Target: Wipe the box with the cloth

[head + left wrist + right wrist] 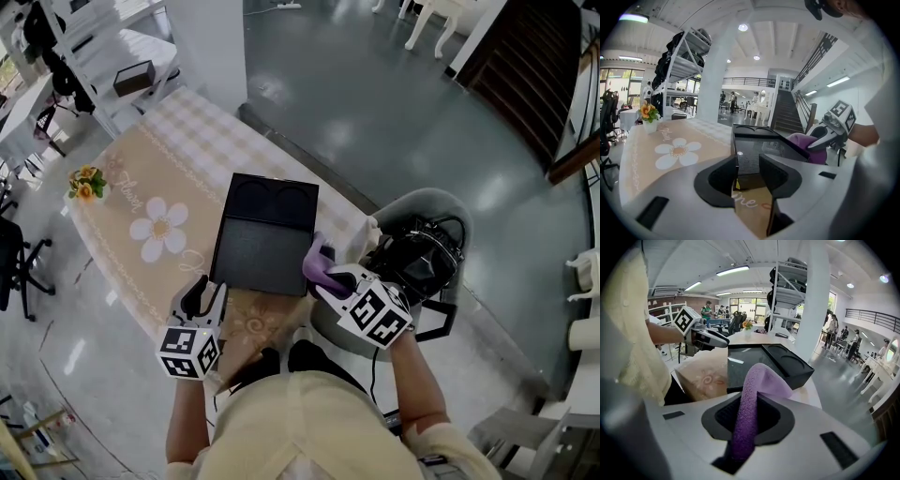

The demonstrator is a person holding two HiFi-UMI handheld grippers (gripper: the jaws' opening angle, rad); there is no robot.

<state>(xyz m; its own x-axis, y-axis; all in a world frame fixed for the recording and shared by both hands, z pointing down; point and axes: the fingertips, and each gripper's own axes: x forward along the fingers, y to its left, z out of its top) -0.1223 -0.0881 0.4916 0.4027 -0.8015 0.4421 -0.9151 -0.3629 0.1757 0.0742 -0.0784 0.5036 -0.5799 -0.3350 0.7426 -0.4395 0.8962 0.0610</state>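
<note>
Over rigid black box [265, 230] edge, clenching limp purple cloth [319, 260] mid-fold in right gripper [330, 278]; left gripper [203, 292] gaping beside corner.

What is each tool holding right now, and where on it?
Right tool grips the purple cloth by a bunched fold. Left tool straddles the box at its near corner; grip unclear.
</note>
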